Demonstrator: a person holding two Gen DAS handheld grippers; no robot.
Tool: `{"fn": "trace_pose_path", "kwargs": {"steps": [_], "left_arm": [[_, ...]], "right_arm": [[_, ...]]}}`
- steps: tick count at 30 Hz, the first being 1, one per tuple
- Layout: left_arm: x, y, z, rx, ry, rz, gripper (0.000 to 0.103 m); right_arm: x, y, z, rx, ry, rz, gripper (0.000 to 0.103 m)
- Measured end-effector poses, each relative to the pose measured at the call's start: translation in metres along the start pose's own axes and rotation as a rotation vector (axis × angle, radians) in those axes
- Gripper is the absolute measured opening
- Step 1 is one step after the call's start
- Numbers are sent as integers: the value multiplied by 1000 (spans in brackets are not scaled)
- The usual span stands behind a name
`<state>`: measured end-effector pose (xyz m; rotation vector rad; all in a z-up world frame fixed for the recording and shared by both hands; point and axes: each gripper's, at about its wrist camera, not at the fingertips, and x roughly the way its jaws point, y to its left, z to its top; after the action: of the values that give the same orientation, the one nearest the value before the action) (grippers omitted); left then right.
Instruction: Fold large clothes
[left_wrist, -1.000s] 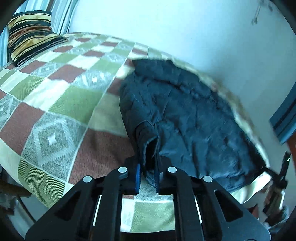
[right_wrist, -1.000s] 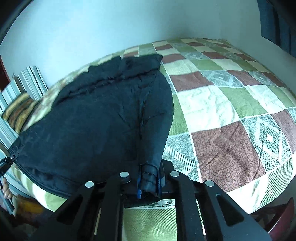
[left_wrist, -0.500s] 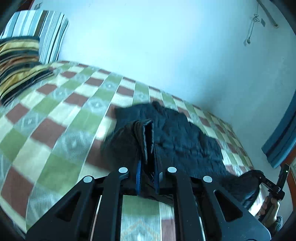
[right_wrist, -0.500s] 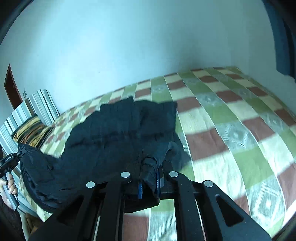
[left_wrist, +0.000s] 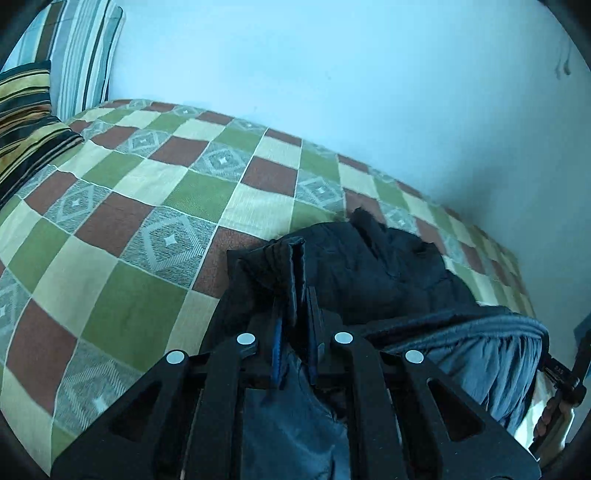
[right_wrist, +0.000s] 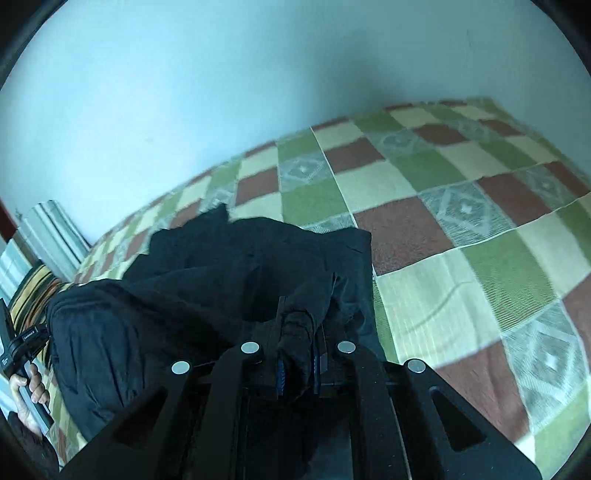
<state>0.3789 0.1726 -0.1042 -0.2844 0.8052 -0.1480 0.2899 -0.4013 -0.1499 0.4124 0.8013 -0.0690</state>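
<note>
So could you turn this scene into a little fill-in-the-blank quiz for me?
1. Both tongs, left and right, are shut on a dark ____.
2. The jacket lies partly on a bed with a ____ cover.
3. The striped pillow sits at the ____ edge of the left view.

Missing words: jacket; checkered; left

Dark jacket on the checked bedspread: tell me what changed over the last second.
The dark padded jacket, spread flat before, has been doubled over: both grippers carried its near edge up and across toward the wall, so the lining now shows in a raised fold. The left gripper and right gripper stayed clamped on it. The checked bedspread and striped pillows are unchanged.
</note>
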Motion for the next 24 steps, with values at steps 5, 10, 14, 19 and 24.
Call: {"fn": "trace_pose_path", "kwargs": {"steps": [5, 10, 14, 19, 24], "left_arm": [[55, 1, -4, 40, 62, 67, 11], [71, 6, -11, 41, 77, 76, 12], [64, 8, -8, 16, 73, 56, 22], [33, 2, -1, 32, -8, 70, 62], [6, -1, 4, 67, -51, 57, 76]], "right_arm": [[51, -6, 0, 2, 77, -28, 10], [57, -9, 0, 5, 87, -25, 11], [47, -6, 1, -6, 87, -26, 19], [28, -6, 4, 11, 64, -30, 47], [-2, -6, 7, 9, 6, -21, 74]]}}
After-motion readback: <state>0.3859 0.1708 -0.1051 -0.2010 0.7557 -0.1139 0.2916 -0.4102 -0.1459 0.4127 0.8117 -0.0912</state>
